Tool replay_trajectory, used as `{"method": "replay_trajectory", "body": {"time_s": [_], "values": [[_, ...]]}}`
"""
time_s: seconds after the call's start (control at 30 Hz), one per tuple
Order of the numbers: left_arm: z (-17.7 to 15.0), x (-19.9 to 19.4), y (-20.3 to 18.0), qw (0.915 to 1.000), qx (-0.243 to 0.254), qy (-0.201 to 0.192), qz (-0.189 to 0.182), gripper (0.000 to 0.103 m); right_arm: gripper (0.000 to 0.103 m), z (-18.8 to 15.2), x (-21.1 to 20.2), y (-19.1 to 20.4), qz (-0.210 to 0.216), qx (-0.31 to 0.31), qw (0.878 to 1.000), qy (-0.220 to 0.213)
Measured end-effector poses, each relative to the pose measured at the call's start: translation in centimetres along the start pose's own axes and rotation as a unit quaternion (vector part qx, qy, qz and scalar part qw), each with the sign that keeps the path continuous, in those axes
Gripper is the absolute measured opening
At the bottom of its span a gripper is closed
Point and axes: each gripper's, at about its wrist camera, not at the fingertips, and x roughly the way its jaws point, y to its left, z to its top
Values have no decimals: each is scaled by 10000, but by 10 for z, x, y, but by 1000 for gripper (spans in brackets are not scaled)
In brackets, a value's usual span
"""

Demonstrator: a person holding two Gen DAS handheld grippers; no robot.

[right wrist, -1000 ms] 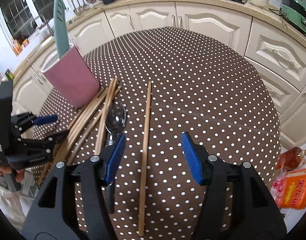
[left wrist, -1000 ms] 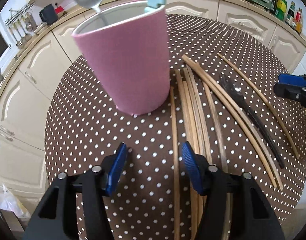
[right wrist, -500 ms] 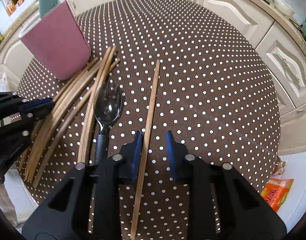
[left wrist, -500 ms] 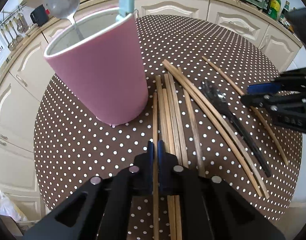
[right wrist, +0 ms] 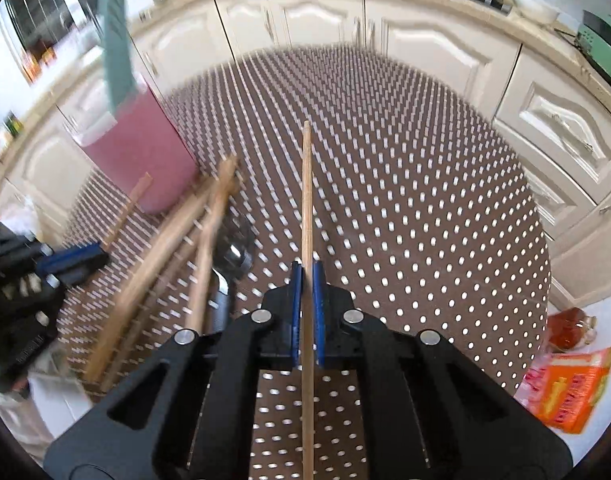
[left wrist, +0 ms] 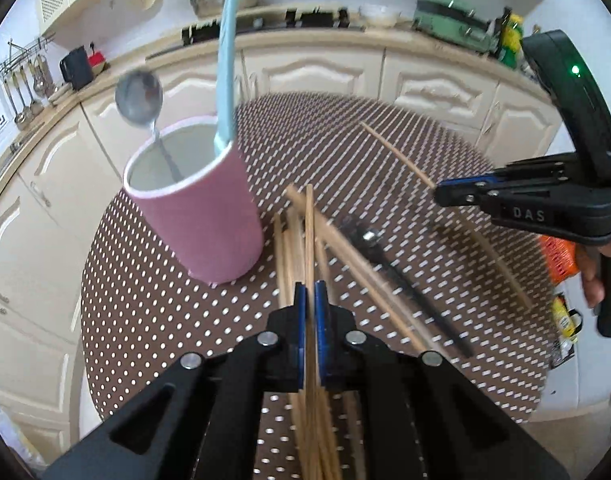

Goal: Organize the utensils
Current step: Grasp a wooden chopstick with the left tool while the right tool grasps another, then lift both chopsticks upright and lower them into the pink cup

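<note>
My left gripper [left wrist: 310, 288] is shut on one wooden chopstick [left wrist: 309, 232], raised above the pile of chopsticks [left wrist: 345, 252] on the dotted table. The pink cup [left wrist: 209, 220] stands just to the left, holding a metal spoon [left wrist: 139, 98] and a light blue handle [left wrist: 226, 80]. My right gripper [right wrist: 307, 270] is shut on another chopstick [right wrist: 306, 192] that points straight ahead, clear of the cloth. In the left wrist view the right gripper [left wrist: 441, 196] hangs at the right with its chopstick [left wrist: 393, 152]. A black-handled spoon [left wrist: 389, 264] lies beside the pile.
The round table with a brown polka-dot cloth [right wrist: 425, 220] is ringed by cream kitchen cabinets [right wrist: 553, 128]. An orange packet [right wrist: 569, 388] and a bottle [right wrist: 569, 324] lie on the floor at the right. A person's hand [left wrist: 593, 280] holds the right gripper.
Both grippers went from open to shut, each on one chopstick. Both have then risen, lifting their chopsticks off the table.
</note>
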Motion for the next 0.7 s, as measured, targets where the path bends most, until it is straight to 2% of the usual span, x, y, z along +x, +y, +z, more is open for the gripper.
{"method": "replay_trajectory", "body": {"time_s": [0.13, 0.33, 0.4, 0.57, 0.7], "values": [[3, -26, -3, 9984, -205, -463, -264, 5, 6, -1, -38, 0, 346, 140, 9962, -790], [2, -63, 0, 9882, -464, -1210, -816, 5, 6, 0, -79, 17, 946, 166, 9777, -1866], [-1, -74, 5, 9834, -528, -1480, -905, 5, 6, 2, -86, 25, 1137, 213, 9686, -2202], [1, -97, 20, 9680, -872, -2122, -1019, 5, 6, 10, -98, 49, 1445, 92, 9522, -2691], [6, -112, 33, 9541, -1140, -2607, -934, 5, 6, 16, -99, 63, 1602, 90, 9400, -3010]]}}
